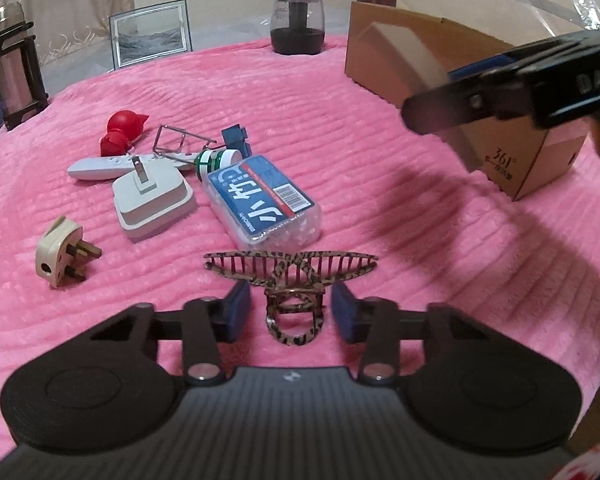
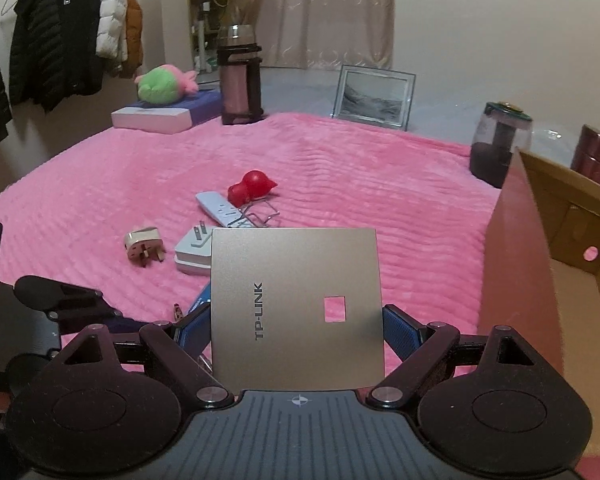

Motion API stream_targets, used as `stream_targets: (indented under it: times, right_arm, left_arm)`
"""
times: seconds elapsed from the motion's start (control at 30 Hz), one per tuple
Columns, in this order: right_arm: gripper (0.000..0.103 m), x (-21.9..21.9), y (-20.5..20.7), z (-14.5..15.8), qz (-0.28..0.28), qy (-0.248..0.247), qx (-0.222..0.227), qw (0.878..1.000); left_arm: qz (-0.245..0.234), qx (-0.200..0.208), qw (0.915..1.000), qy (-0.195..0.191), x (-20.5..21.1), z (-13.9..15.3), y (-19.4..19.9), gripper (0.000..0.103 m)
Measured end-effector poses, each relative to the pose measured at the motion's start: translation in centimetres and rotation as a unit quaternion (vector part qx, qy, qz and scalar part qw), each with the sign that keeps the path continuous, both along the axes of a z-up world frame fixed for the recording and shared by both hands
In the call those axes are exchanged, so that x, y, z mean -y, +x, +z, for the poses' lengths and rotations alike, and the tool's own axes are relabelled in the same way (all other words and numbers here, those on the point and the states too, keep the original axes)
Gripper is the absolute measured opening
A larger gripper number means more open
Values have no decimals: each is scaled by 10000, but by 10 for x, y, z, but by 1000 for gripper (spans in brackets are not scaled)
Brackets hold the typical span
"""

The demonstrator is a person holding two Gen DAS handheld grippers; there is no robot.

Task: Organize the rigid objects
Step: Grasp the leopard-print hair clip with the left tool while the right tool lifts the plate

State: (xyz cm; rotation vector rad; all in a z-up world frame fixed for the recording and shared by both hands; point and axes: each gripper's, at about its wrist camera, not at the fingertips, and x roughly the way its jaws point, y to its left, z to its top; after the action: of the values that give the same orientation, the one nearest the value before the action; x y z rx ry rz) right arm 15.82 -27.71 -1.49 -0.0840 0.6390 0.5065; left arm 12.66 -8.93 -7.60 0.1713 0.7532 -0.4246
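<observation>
The right gripper (image 2: 298, 332) is clamped on a flat gold TP-LINK panel (image 2: 296, 304), its 2 blue pads pressing the panel's side edges. The panel stands just left of the open cardboard box (image 2: 512, 248), whose far wall is cut off by the frame edge. It hides part of the white adapter (image 2: 192, 254) and most of the wire clip (image 2: 260, 216) behind it.

The left gripper (image 1: 291, 312) has its fingers spread apart around the handle loops of a leopard-print hair claw (image 1: 290, 276), touching neither side. The claw lies on the pink blanket (image 1: 340, 152), well left of the box, just in front of a blue-labelled clear case (image 1: 260, 200). The case's contents are hard to make out.
</observation>
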Motion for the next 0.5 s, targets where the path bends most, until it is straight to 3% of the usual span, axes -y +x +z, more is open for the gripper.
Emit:
stream_targets:
  times: [0.5]
  right_arm:
    - [85,4,-13,7,-243,123,6,9996]
  left_arm:
    - [0,-44,10000,68,-14,28,-9,25]
